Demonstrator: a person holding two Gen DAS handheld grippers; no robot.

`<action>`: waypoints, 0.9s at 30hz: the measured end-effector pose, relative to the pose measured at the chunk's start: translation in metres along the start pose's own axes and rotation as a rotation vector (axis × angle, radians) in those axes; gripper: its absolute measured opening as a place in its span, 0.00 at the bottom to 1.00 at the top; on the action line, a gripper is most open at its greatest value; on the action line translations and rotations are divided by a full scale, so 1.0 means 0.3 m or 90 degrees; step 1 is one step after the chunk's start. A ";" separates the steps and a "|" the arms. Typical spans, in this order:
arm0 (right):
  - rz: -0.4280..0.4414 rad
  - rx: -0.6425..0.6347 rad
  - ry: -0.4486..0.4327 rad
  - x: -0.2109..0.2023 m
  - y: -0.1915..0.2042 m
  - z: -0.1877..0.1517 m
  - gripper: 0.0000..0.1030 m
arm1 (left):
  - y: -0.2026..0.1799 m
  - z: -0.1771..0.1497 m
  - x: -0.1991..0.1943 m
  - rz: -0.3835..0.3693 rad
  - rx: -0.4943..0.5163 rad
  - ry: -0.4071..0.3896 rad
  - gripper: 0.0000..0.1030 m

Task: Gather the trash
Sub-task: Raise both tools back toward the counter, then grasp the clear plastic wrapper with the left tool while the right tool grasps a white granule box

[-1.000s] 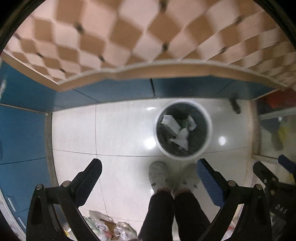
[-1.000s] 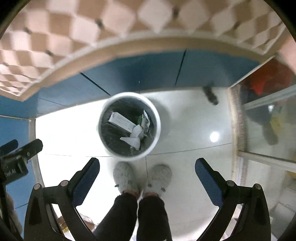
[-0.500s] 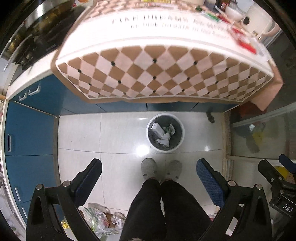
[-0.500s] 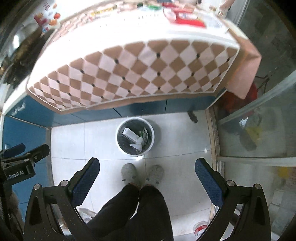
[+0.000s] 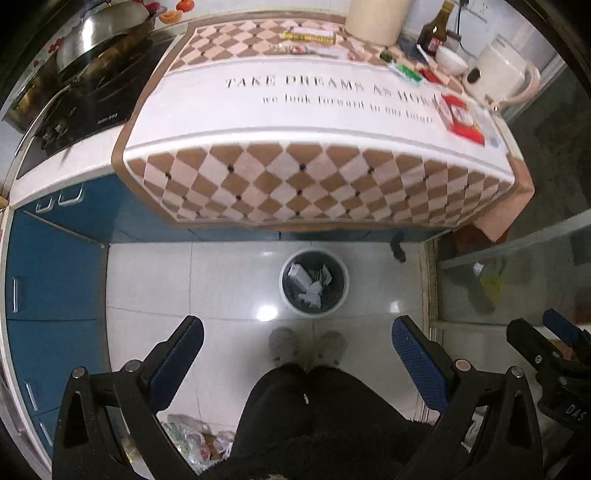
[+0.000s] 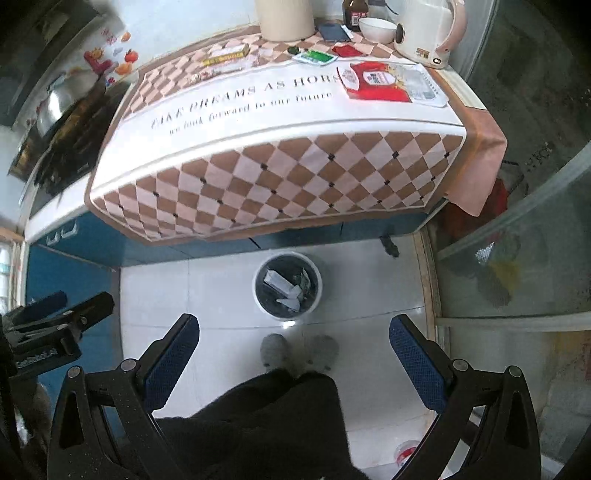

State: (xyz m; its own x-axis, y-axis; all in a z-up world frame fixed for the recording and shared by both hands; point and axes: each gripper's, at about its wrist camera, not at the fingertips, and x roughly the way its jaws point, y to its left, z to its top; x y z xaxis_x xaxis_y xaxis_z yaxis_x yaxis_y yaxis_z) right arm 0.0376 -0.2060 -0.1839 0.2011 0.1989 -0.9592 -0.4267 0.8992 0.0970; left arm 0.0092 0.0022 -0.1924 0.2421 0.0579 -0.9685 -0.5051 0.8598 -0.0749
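A bin (image 5: 314, 282) stands on the floor (image 5: 229, 280) just in front of the tabletop (image 5: 295, 110), with paper scraps (image 5: 306, 277) inside it. The person's feet (image 5: 306, 345) are just before the bin. On the tabletop, a kettle (image 5: 498, 72) sits at the far right, a bowl (image 5: 450, 61) to its left, a packet (image 5: 461, 118) before them. A stove (image 5: 88, 99) with a pan (image 5: 103, 33) lies left of the tabletop. Cabinets (image 5: 51, 280) line the left.
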 end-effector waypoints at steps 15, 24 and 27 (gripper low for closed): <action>0.070 0.084 -0.088 0.064 -0.054 0.616 1.00 | 0.009 0.641 0.081 0.037 -0.048 -0.104 1.00; 0.074 0.059 -0.039 0.432 -0.191 1.291 1.00 | 0.049 1.170 0.402 0.013 -0.256 -0.027 1.00; 0.067 0.028 -0.004 0.581 -0.214 1.475 1.00 | 0.062 1.313 0.522 -0.005 -0.324 -0.014 1.00</action>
State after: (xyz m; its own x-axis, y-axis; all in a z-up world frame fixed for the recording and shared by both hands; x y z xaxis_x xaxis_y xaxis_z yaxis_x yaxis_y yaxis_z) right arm 0.4901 -0.0566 -0.2397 0.1622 0.2961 -0.9413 -0.4062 0.8894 0.2097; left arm 0.3639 0.2271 -0.2518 0.2621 0.0672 -0.9627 -0.8411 0.5050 -0.1937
